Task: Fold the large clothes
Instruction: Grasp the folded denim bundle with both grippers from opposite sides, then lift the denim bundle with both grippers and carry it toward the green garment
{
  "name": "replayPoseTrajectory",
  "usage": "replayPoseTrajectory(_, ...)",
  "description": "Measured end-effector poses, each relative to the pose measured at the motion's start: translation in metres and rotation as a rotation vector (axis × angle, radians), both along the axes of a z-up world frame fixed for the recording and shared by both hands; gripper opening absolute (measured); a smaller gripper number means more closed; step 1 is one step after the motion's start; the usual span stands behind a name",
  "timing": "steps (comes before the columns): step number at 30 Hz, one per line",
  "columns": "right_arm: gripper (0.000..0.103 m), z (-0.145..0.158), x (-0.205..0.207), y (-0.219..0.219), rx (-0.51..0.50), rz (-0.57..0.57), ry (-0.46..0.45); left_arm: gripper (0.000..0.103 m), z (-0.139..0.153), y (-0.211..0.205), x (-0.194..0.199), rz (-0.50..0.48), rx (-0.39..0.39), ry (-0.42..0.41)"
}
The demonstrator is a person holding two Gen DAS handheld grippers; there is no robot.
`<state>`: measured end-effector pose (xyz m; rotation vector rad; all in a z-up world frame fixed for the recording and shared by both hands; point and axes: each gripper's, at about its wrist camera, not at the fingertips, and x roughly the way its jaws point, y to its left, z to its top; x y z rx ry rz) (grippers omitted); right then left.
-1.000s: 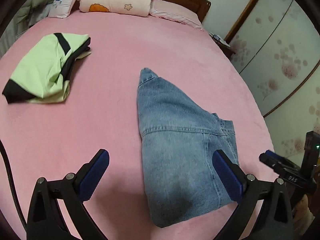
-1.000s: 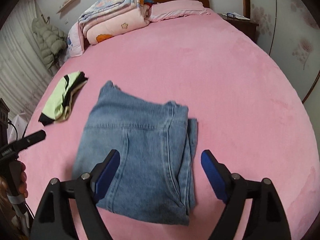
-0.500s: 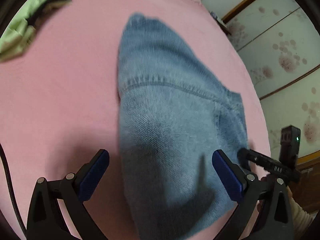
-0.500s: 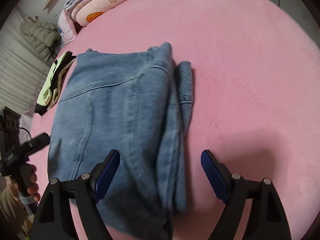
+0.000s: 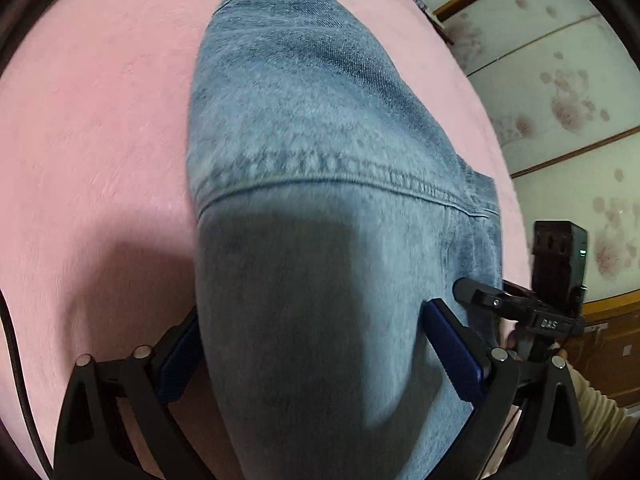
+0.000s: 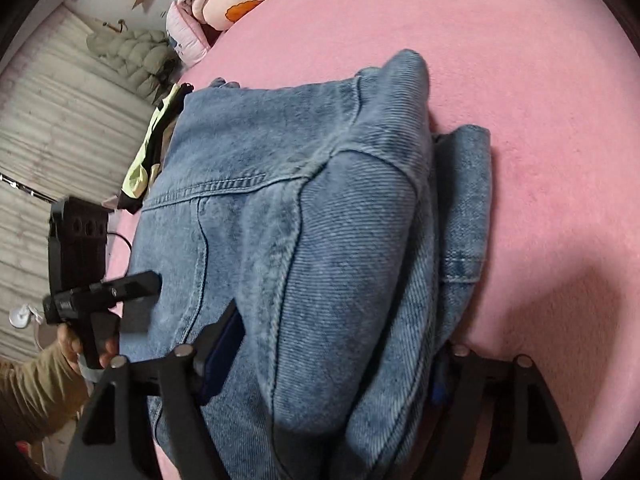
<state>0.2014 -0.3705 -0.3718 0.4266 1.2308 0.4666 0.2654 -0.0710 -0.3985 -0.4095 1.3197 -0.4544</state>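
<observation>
The left gripper (image 5: pixel 312 360) straddles the near end of the folded blue denim garment (image 5: pixel 320 160), fingers spread wide and unclamped. The garment lies on the pink bedspread (image 5: pixel 100 120), long axis running away. The right gripper (image 6: pixel 332 360) likewise straddles the near edge, unclenched.

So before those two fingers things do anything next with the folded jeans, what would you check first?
1. Left gripper astride the jeans: ok.
2. Right gripper astride the near edge: ok.
3. Fingers closed on denim: not ok, both pairs are spread.
4. Fingers under all layers: cannot tell.
5. Folded bundle tidy: not ok, a flap sticks out.
6. Green garment clear of the jeans: cannot tell.
</observation>
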Motion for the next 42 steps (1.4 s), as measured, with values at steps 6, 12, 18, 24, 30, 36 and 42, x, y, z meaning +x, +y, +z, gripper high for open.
replayPoseTrajectory(6, 0.046, 0.011, -0.005, 0.010, -0.070, -0.009, -0.022, 0.082, 0.015, -0.027, 0.000, -0.001, 0.146, -0.019)
replayPoseTrajectory(12, 0.023, 0.040, -0.013, 0.022, -0.169, -0.031, -0.060, 0.050, 0.050, -0.048, -0.010, 0.018, 0.242, -0.058)
replayPoseTrajectory(18, 0.019, 0.087, -0.035, 0.032, -0.211, -0.035, -0.094, 0.038, 0.106, -0.057, -0.042, 0.023, 0.295, -0.089)
replayPoseTrajectory(24, 0.018, 0.146, -0.083, 0.047, -0.215, -0.021, -0.108, 0.038, 0.174, -0.048, -0.091, 0.025, 0.294, -0.083)
replayPoseTrajectory(30, 0.018, 0.202, -0.118, 0.069, -0.196, 0.011, -0.140, 0.038, 0.245, -0.031, -0.136, 0.042, 0.318, -0.100)
replayPoseTrajectory(36, 0.018, 0.246, -0.124, 0.113, -0.199, 0.060, -0.202, 0.038, 0.288, 0.040, -0.166, 0.066, 0.303, -0.147)
replayPoseTrajectory(42, 0.018, 0.265, -0.111, 0.175, -0.217, 0.037, -0.229, 0.038, 0.302, 0.119, -0.152, 0.035, 0.270, -0.170)
